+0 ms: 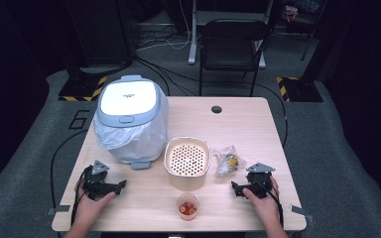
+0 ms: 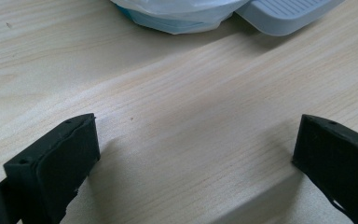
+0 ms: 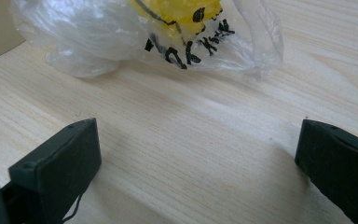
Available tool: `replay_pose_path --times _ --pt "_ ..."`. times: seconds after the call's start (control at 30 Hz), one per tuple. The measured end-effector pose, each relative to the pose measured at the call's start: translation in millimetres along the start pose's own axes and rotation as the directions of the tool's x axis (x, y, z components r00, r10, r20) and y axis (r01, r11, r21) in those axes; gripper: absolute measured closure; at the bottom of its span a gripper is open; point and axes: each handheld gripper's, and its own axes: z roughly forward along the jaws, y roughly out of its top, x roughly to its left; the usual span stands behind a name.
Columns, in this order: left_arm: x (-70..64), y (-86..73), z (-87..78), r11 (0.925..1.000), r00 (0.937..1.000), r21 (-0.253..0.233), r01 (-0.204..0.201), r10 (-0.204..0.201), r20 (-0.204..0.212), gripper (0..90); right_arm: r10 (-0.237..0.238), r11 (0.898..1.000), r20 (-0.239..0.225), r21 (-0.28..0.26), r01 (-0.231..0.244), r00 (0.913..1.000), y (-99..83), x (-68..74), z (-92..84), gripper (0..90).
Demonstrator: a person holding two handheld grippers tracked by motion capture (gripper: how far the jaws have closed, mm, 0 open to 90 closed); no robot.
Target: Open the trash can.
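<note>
Right gripper view is showing your right gripper [image 3: 198, 158] lying on the table [image 3: 177, 140] with jaws spread wide and nothing between them, the crumpled plastic bag [image 3: 135, 37] just ahead. Your left gripper [image 2: 196, 154] is resting equally wide and empty, near the bin's pedal [image 2: 289, 14].

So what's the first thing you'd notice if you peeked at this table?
Probably the big grey-and-white bin with a plastic bag liner, standing at the table's far left. Beside it in the middle sits a cream bowl with a holey strainer, and a crumpled clear bag with something yellow inside lies just ahead of the open right gripper.
</note>
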Motion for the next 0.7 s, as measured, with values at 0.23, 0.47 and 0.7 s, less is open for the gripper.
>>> replay_pose_path --times 0.23,0.47,0.7 --pt "0.0 0.2 -0.3 1.0000 1.0000 0.004 -0.002 0.002 0.001 0.0 -0.002 1.000 -0.008 -0.001 0.002 1.0000 0.1 -0.2 0.2 0.0" --pt "-0.2 -0.1 0.2 1.0000 1.0000 -0.001 -0.003 0.003 -0.002 0.0 -0.007 1.000 -0.018 -0.001 0.006 0.9998 0.3 -0.3 0.3 0.0" --pt "-1.3 -0.5 -1.3 0.9998 0.9998 0.011 -0.019 0.019 0.007 0.0 -0.018 1.000 -0.017 -0.005 0.018 0.9997 0.5 -0.8 1.0 0.0"
